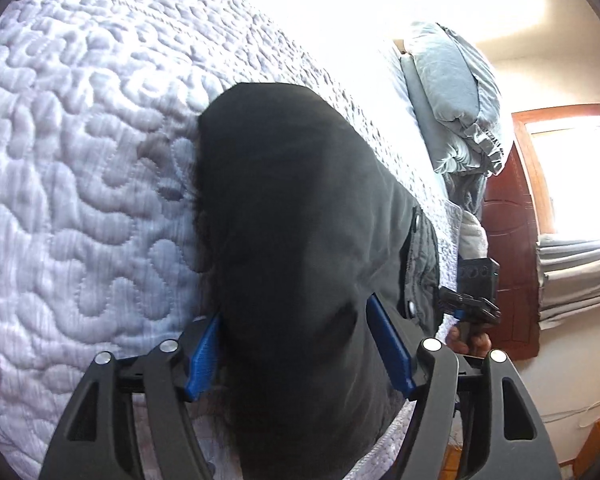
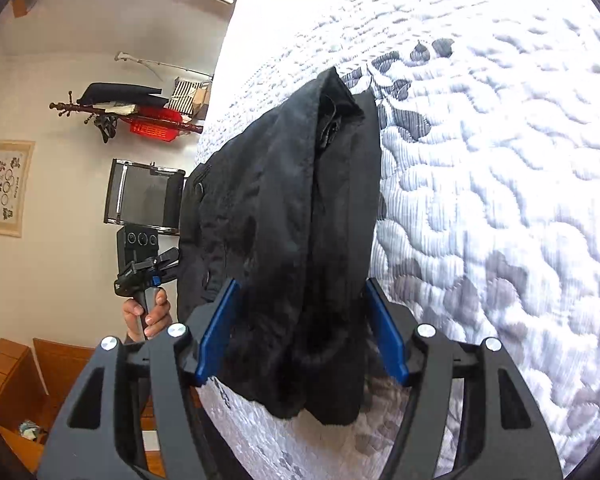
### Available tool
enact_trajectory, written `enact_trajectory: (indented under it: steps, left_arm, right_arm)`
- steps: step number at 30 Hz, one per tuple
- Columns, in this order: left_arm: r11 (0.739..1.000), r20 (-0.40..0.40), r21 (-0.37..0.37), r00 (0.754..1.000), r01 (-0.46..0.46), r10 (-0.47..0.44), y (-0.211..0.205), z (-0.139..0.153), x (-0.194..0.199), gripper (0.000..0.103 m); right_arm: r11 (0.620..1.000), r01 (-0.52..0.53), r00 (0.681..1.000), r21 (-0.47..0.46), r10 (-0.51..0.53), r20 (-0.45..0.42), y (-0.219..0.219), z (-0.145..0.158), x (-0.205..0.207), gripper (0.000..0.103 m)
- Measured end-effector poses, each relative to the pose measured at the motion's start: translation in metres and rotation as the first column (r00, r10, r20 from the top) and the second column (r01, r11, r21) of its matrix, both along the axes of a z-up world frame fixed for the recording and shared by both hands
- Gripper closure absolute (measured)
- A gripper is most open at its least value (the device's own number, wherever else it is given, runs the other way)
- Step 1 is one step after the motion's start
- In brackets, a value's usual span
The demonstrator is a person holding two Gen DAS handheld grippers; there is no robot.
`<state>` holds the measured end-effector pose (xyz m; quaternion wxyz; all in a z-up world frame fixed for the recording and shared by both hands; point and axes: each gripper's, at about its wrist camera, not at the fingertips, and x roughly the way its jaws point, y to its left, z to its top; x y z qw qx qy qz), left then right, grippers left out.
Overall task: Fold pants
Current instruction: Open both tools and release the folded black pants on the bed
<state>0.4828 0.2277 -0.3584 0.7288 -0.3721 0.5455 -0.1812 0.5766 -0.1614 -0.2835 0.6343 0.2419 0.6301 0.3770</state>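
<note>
A quilted pale bedspread (image 1: 80, 184) covers the bed and fills most of both wrist views. On it, close to the bed's side edge, lie the black pants (image 1: 300, 220), bunched into a thick dark bundle with a snap-buttoned flap showing toward the edge. At the head end of the bed, grey-blue pillows (image 1: 452, 92) are stacked against a wooden frame.

The left gripper (image 1: 306, 344) has its blue pads (image 1: 204, 356) on either side of one part of the bundle, clamped on the cloth. The right gripper (image 2: 302, 328) grips another part in the same way, with fabric bulging between its pads (image 2: 386, 332); the dark cloth hides detail, so the folds are probably several layers thick. Each gripper shows in the other's view, just off the bed's edge.
</note>
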Motion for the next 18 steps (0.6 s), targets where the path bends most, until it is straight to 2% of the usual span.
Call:
enact_trajectory:
  steps: [2, 5, 10, 12, 15, 18]
  left_arm:
    - [0.999, -0.017, 0.034, 1.000, -0.007, 0.007, 0.001, -0.004, -0.001, 0.033]
    - [0.999, -0.036, 0.032, 0.999, -0.024, 0.025, 0.002, -0.014, -0.002, 0.030]
    - [0.996, -0.024, -0.043, 0.997, -0.073, 0.072, 0.011, -0.013, -0.008, 0.030]
    - [0.992, 0.008, -0.077, 0.995, -0.097, 0.098, 0.018, -0.006, -0.016, 0.015]
    - [0.988, 0.040, -0.054, 0.988, -0.146, 0.148, 0.026, 0.004, -0.036, 0.011]
    - [0.981, 0.062, 0.016, 0.980, -0.192, 0.191, 0.028, 0.017, -0.059, 0.011]
  right_arm:
    - [0.997, -0.001, 1.000, -0.079, 0.002, 0.023, 0.002, 0.002, -0.004, 0.039]
    - [0.987, 0.008, 0.999, -0.158, -0.002, 0.033, 0.011, -0.003, -0.006, 0.034]
    - [0.996, 0.053, 0.999, -0.069, -0.054, -0.002, -0.009, -0.008, -0.017, 0.033]
    - [0.995, 0.094, 0.996, -0.028, -0.094, 0.001, -0.023, -0.004, -0.024, 0.021]
    - [0.990, 0.140, 0.989, -0.015, -0.140, 0.040, -0.032, 0.008, -0.037, 0.018]
    - [0.977, 0.209, 0.976, -0.049, -0.205, 0.079, -0.037, 0.021, -0.052, 0.014]
